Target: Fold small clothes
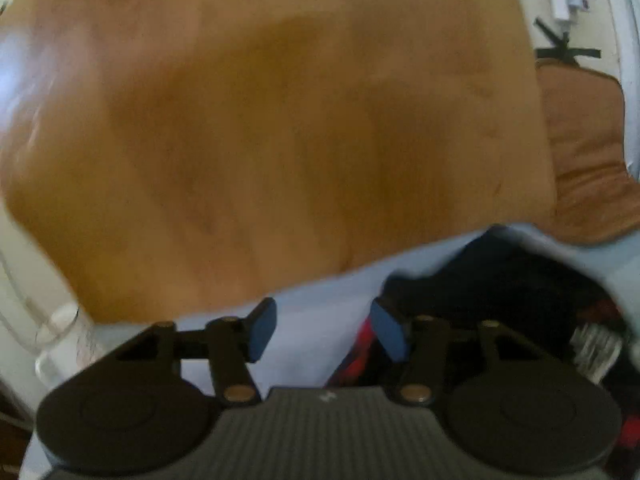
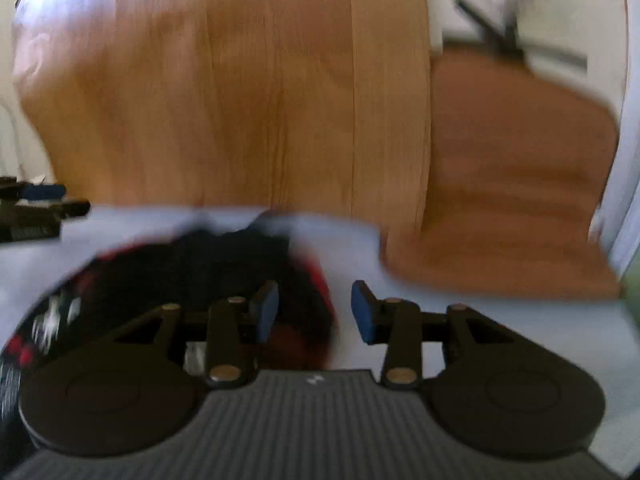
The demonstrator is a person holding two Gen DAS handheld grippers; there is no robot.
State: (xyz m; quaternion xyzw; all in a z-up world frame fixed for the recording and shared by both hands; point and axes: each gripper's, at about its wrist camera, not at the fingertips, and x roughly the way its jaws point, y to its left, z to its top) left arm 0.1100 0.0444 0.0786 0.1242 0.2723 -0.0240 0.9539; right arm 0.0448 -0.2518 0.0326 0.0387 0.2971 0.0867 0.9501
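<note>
- The left tool (image 1: pixel 323 330) is spread and holds nothing; the dark garment (image 1: pixel 500 280) lies just ahead, to its right.
- The right tool (image 2: pixel 314 312) is spread too, the garment's red edge between its pads.
- Risk: blurred approach may snag the pale cloth (image 2: pixel 400 264) beneath.

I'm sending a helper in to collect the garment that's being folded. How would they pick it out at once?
Start at the pale blue sheet spread at the near end of the wooden floor, beside the brown mat. On it lies the dark garment, a crumpled heap. It is the only black thing there, with red trim and white print.
</note>
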